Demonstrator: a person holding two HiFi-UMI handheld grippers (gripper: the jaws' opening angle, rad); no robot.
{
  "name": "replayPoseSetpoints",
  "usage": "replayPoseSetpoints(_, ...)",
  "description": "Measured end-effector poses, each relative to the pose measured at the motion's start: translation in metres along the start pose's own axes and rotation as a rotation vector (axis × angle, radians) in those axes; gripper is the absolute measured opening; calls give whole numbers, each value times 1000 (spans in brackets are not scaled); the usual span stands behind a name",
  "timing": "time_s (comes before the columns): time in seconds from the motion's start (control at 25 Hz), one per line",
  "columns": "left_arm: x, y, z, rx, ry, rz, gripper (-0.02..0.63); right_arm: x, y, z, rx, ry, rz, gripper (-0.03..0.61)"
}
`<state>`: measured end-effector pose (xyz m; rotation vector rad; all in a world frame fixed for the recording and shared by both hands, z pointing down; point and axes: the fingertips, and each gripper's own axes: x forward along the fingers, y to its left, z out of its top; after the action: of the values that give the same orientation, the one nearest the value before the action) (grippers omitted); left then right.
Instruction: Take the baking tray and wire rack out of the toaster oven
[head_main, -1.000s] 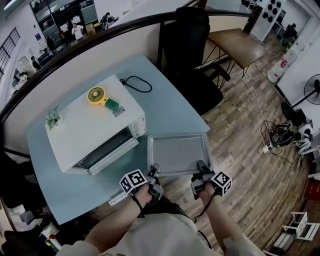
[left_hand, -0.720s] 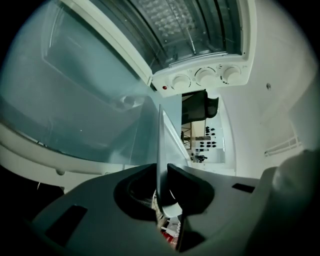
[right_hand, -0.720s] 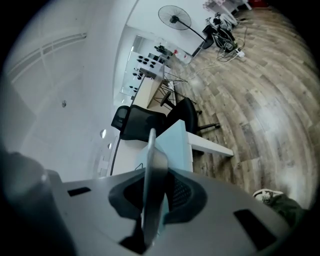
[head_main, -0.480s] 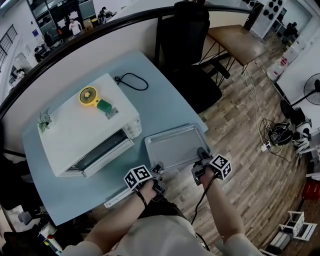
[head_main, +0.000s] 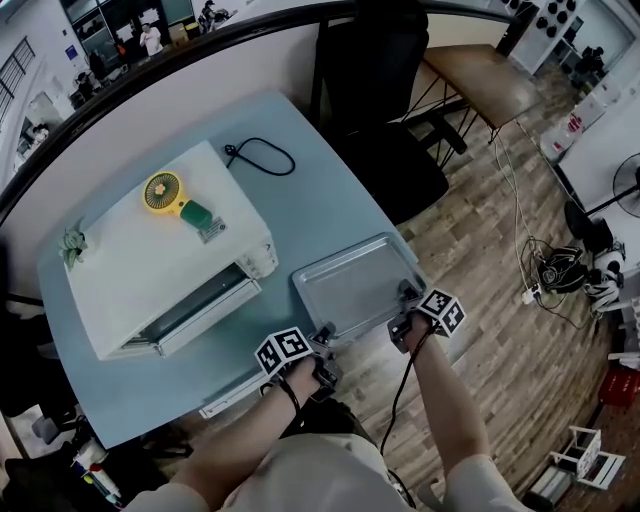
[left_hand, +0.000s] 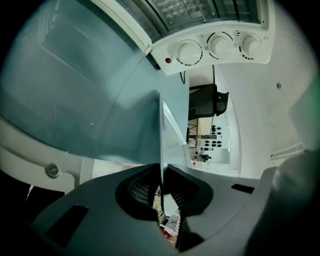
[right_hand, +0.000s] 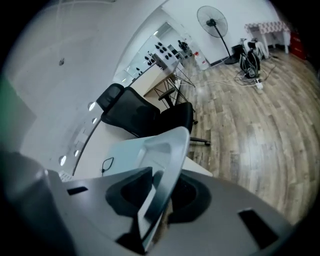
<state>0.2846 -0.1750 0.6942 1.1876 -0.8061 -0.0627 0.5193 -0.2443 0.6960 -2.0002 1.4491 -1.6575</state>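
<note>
**Task stage: tray out, rack pending.** The single baking tray (head_main: 350, 280) is clear of the toaster oven (head_main: 150, 260). It lies just to the oven's right, at the near corner of the counter (head_main: 320, 190); whether it fully rests there cannot be told. The oven's door (head_main: 205, 305) hangs open toward the person.

The left hand-held gripper (head_main: 322, 335) is at the tray's near edge, on the corner closer to the oven. Its jaws are narrow and clamped on the thin rim, which runs edge-on between the pads in the left gripper view. The right hand-held gripper (head_main: 405, 298) is at the same edge, on the corner farther from the oven. Its jaws have just been opening; the tray's folded rim lies slanted between them, and the pads appear no longer to press on it.

By this reading the first removal is all but complete, with only the letting go left. The wire rack appears nowhere outside the oven and is judged not yet taken out, so roughly half the task is left.

**Counts.**
- One toaster oven, with three knobs (left_hand: 190, 52) on its panel.
- One baking tray.
- Two hand-held grippers.
- One small yellow fan (head_main: 163, 190) on top of the oven.
- One looped black cable (head_main: 262, 155) behind the oven.
- One black chair (head_main: 380, 120) beyond the oven's right rear.
</note>
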Motion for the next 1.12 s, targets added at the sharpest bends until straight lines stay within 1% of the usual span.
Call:
replayPoseSetpoints(0.12, 10, 2, 0, 4, 12, 15, 46, 19, -2, 10, -27, 28, -25, 121)
replayPoseSetpoints(0.2, 15, 5, 3, -36, -4, 22, 48, 30, -1, 12, -24, 41, -33, 133)
replayPoseSetpoints(0.28, 19, 7, 5, -84, -24, 16, 51, 39, -2, 12, 2, 34, -51, 138)
replayPoseSetpoints(0.32, 20, 8, 4, -105, -32, 11, 74, 43, -4, 13, 27, 22, -67, 144)
replayPoseSetpoints(0.4, 22, 8, 5, -143, -53, -5, 175, 48, -10, 14, 88, -31, -108, 160)
replayPoseSetpoints(0.44, 22, 8, 8, -161, -70, -14, 200, 52, -11, 16, 115, -64, -126, 166)
replayPoseSetpoints(0.52, 24, 7, 13, -190, -99, -25, 204, 60, -9, 16, 146, -112, -151, 181)
replayPoseSetpoints(0.56, 25, 7, 15, -196, -103, -27, 207, 65, -7, 16, 148, -120, -156, 194)
replayPoseSetpoints(0.6, 26, 8, 16, -194, -102, -28, 220, 71, -4, 14, 144, -114, -155, 222)
replayPoseSetpoints(0.64, 26, 7, 16, -191, -99, -29, 230, 77, -1, 11, 135, -96, -155, 301)
replayPoseSetpoints(0.8, 25, 2, 20, -205, -107, -53, 263, 85, 9, 5, 51, -42, -226, 414)
replayPoseSetpoints(0.88, 24, 0, 23, -209, -119, -52, 314, 90, 12, 4, 42, -44, -246, 447)
replayPoseSetpoints(0.92, 23, -2, 26, -207, -129, -47, 332, 92, 14, 5, 47, -55, -252, 472)
replayPoseSetpoints(1.0, 19, -3, 34, -201, -157, -32, 372, 94, 16, 6, 56, -75, -264, 502)
replayPoseSetpoints(1.08, 15, -3, 41, -178, -178, -13, 399, 95, 15, 6, 58, -80, -273, 515)
replayPoseSetpoints(1.12, 14, -3, 43, -153, -180, 0, 404, 96, 15, 6, 58, -79, -274, 518)
